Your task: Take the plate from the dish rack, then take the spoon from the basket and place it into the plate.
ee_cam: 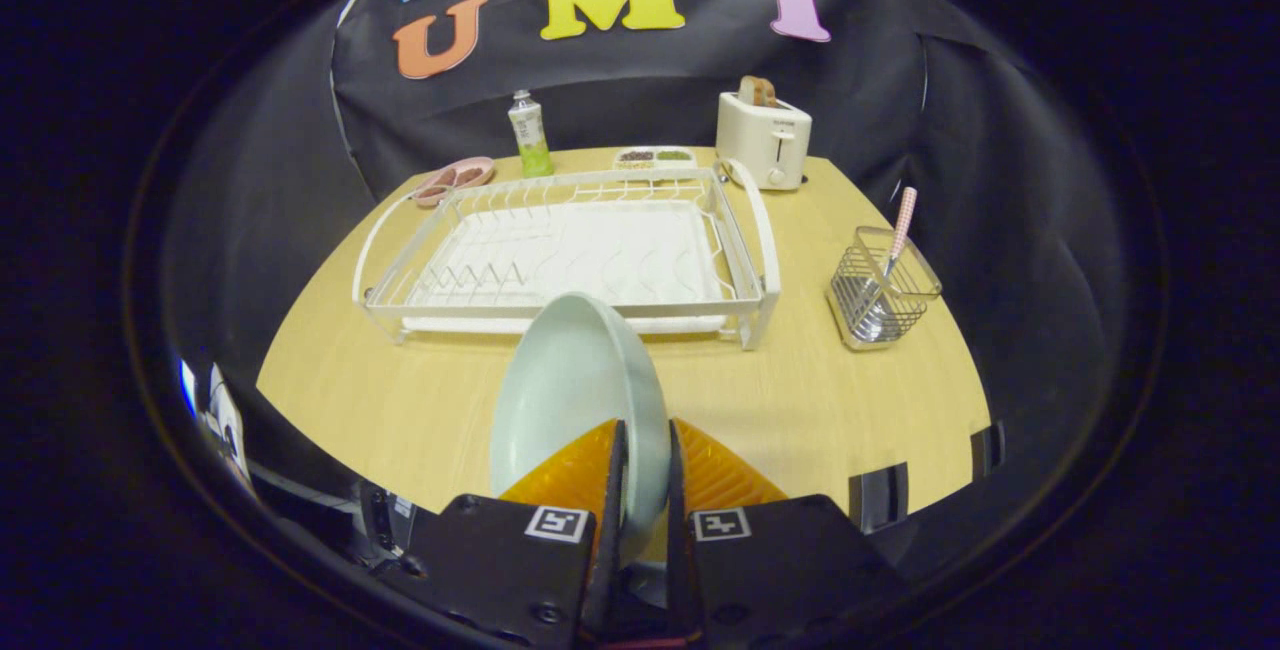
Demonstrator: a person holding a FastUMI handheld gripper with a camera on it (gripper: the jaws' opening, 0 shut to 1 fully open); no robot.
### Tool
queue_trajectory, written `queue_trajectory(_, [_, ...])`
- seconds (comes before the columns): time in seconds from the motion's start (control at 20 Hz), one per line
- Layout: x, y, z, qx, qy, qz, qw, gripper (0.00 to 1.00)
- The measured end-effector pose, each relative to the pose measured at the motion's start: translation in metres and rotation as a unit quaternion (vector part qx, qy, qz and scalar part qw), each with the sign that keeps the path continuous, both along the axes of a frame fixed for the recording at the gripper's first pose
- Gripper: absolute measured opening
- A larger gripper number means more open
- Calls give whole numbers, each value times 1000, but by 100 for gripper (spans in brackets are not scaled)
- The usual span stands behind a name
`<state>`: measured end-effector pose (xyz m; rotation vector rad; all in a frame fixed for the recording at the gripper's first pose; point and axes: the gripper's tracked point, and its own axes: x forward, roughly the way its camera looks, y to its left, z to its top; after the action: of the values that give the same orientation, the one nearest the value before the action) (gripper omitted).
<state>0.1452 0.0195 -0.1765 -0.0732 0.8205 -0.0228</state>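
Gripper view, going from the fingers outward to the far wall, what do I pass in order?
Gripper with its fingers shut on the plate → bare table → dish rack → green bottle at the far edge.

The pale mint-green round ceramic plate (575, 385) is plain and glossy. At one o'clock, the spoon (899, 230) carries a pink-and-white checked handle in the silver wire basket (883, 288). At twelve, the white wire dish rack (570, 250) tops the light-yellow wood-grain table (400, 400).
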Motion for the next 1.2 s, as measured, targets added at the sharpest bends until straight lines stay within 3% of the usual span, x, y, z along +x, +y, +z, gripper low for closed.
queue_trajectory(0.4, [6, -31, -38, 6, 43, -18, 999, 45])
queue_trajectory(0.75, [10, -53, -59, -11, 84, -29, 996, 44])
queue_trajectory(1.0, [16, -72, -35, 10, 46, -41, 998, 46])
queue_trajectory(1.15, [25, -87, -3, 21, -13, -40, 999, 49])
queue_trajectory(1.2, [29, -89, 9, 29, -43, -34, 998, 65])
